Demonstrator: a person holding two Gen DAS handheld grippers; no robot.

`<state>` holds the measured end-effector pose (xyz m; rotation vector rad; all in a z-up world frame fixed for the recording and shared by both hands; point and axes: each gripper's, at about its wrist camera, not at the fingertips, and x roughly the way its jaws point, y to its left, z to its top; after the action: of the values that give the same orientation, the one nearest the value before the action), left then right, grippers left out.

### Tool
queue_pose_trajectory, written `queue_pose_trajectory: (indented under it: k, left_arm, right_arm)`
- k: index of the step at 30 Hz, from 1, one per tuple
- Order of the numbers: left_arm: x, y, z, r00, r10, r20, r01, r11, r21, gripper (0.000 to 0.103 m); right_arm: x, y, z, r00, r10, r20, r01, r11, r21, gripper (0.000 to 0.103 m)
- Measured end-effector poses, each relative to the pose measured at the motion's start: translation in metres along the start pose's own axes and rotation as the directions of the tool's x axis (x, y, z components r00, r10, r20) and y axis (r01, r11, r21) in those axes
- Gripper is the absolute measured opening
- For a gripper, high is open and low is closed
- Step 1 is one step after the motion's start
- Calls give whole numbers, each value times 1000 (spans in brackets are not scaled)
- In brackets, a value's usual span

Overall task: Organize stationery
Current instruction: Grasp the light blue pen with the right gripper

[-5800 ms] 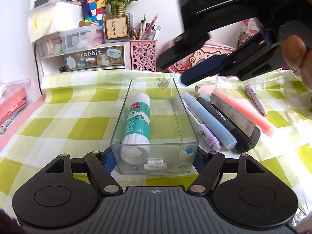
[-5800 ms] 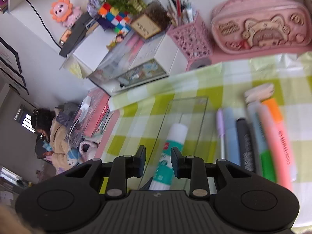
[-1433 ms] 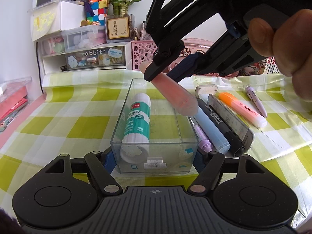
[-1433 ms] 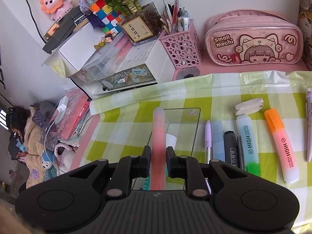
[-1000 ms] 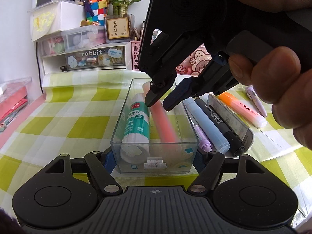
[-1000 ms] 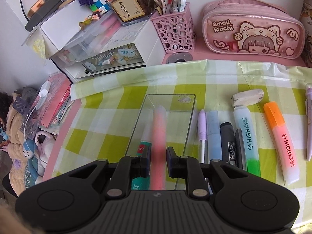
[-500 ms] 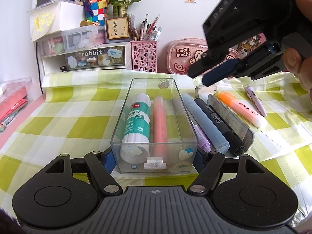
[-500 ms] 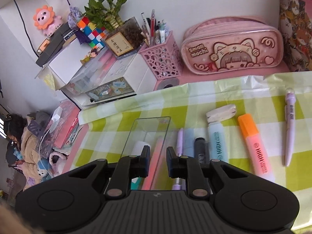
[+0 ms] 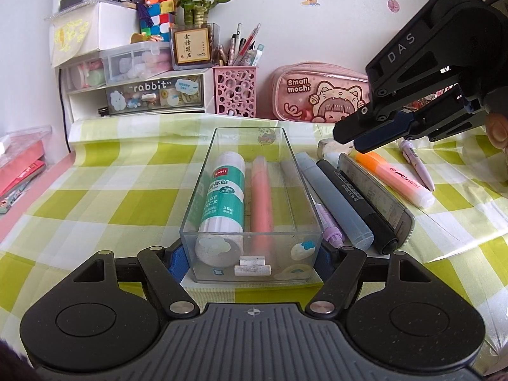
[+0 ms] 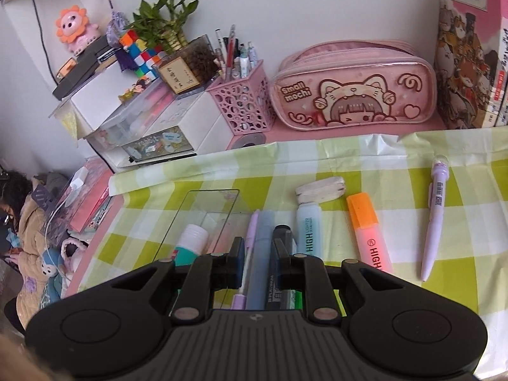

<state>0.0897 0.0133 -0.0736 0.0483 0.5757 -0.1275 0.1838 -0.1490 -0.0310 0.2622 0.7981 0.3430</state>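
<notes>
1. Checked green-and-white cloth covers the tabletop [image 9: 95,197]; a pink pen holder [image 9: 235,90] and a pink pencil case [image 10: 352,90] stand along the back wall, well away from the work area.
2. Left tongs [image 9: 250,254] are clamped on the near end of the clear organizer box [image 9: 222,146], apparently to keep it from sliding while items drop in.
3. Inside the box a glue stick [image 9: 222,197] and a pink highlighter [image 9: 262,197] lie side by side lengthwise, leaving a free strip along the right wall.
4. Right tongs [image 10: 257,257] hover nearly together and empty above the row of pens just beside the box: a lilac pen [image 10: 250,231], a grey-blue marker [image 9: 336,203] and a black marker [image 9: 355,203].
5. Further right lie an orange highlighter [image 10: 368,231] and a lilac mechanical pen [image 10: 433,222], apart from each other, with open cloth around them for an easy approach.
6. Pens touching each other leave little gap for a finger, so the outer ones look simpler to take.
</notes>
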Motion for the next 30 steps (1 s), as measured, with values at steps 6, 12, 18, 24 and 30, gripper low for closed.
queue_pose_trajectory:
  k: [6,12,18,24,30]
  left_arm:
    - [-1,1,0,1000,2,4,-2,1000,-4,73]
    - [-2,2,-2,1000,19,4,-19,1000,-13,73]
    - [-1,2,-2,1000,25,4,-25,1000,-16,73]
    - [-1,2,-2,1000,25,4,-25,1000,-15,73]
    - [-1,2,-2,1000,27,4,-27,1000,-16,73]
  right_arm:
    - [18,14,-11,998,-15,-56,11,997,-79,10]
    - [37,14,-12,994,-65,-92,52,989,-138,10]
    - [53,20,-9,982,-141,-126,113,971,-209,9]
    - [48,12,-10,987,-117,-110,100,984,-146,8]
    - [42,1,-13,994,-57,-92,52,997,-51,7]
